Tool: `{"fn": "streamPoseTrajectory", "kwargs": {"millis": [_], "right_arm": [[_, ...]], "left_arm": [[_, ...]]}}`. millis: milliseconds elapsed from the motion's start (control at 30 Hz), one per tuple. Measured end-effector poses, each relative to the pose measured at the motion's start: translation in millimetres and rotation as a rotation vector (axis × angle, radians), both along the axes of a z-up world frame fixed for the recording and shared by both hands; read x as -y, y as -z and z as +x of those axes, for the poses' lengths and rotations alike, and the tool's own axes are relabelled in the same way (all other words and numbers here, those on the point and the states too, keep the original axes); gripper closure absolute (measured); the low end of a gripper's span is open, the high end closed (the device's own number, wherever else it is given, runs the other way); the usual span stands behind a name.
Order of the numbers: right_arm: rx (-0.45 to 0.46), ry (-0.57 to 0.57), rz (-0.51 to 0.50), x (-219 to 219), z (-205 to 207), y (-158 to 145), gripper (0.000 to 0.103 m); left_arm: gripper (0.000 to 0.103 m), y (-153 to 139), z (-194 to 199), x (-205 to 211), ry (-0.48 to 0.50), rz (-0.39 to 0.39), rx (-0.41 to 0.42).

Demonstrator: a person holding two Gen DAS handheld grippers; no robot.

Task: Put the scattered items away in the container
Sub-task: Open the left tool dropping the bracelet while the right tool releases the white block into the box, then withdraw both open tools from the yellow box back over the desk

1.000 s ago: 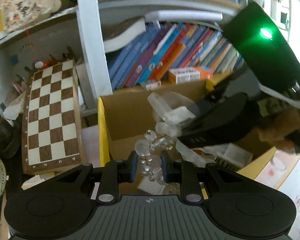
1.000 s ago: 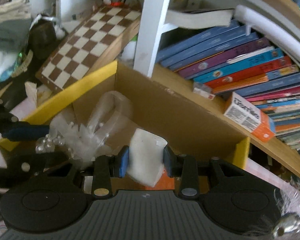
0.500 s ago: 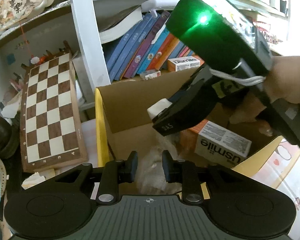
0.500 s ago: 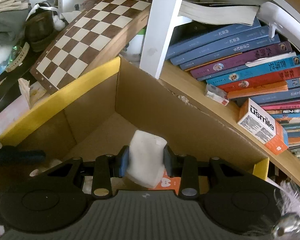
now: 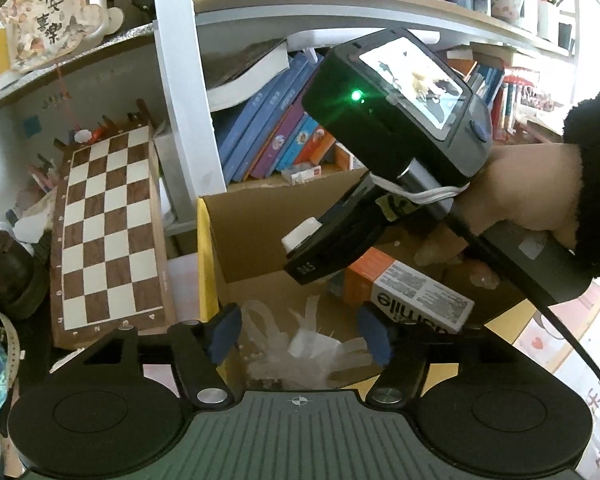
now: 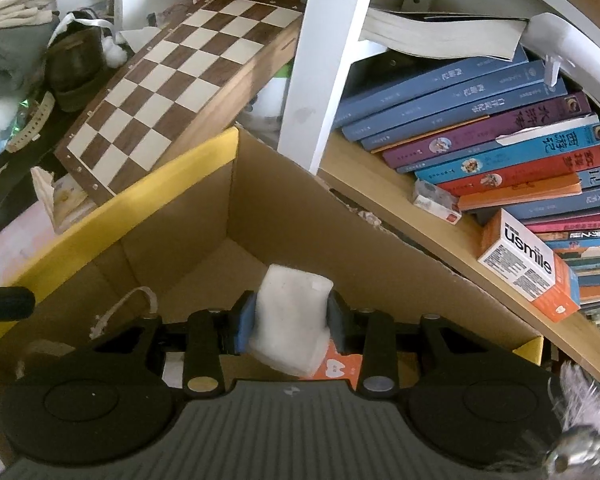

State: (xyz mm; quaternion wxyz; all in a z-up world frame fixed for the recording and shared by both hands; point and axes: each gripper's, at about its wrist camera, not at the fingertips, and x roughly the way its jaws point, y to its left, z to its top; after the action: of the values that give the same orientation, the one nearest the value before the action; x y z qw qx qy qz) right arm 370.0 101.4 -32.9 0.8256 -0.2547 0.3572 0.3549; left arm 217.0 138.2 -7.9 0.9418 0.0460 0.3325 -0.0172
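Observation:
The cardboard box [image 5: 205, 264] with a yellow rim stands in front of the bookshelf. My left gripper [image 5: 300, 334] hangs over it, its jaws opening and touching nothing. Below them, on the box floor, lies a clear plastic bag of beads [image 5: 312, 356] beside an orange and white usmile carton [image 5: 412, 296]. My right gripper [image 6: 291, 322] is above the inside of the box [image 6: 140, 196]. A white packet [image 6: 292, 296] sits between its blue pads, which are starting to open and still touch it. The left wrist view shows that packet [image 5: 302, 234] too.
A chessboard [image 5: 108, 232] leans left of the box. A white shelf post [image 5: 184, 92] and rows of books [image 6: 500, 140] stand behind it. A second usmile carton [image 6: 528, 268] rests on the shelf. A hand and black sleeve [image 5: 520, 192] hold the right gripper.
My left jaws let go of the bead bag and spread wide; the bag dropped into the box. The right gripper carried the white packet further over the box.

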Motion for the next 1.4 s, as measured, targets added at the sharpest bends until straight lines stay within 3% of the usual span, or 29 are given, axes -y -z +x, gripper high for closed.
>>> {"fn": "streamPoseTrajectory", "kwargs": {"millis": [167,333,767,1033,1400], "right_arm": [[0.014,-0.005,0.03,2.7,-4.0,-10.0,0.041],[0.031,0.006,0.067,9.2,-11.0,-25.0,0.032],[0.054,0.078,0.126,38.5,-45.4,-54.9,0.03],[0.099,0.131,0.187,71.3,-88.1,-78.3,0.027],[0.12,0.174,0.253,109.4,-154.0,-92.2,0.025]], "left_arm": [[0.033,-3.9,-2.3,-3.3,-0.013,-0.002,0.008],[0.029,-11.0,-10.1,-2.5,-0.01,0.0,0.028],[0.029,-26.3,-39.3,3.6,0.007,0.001,0.076],[0.022,-36.2,-69.3,-0.6,-0.007,-0.022,0.114],[0.021,-41.3,-106.6,-7.5,-0.028,-0.057,0.136]]}}
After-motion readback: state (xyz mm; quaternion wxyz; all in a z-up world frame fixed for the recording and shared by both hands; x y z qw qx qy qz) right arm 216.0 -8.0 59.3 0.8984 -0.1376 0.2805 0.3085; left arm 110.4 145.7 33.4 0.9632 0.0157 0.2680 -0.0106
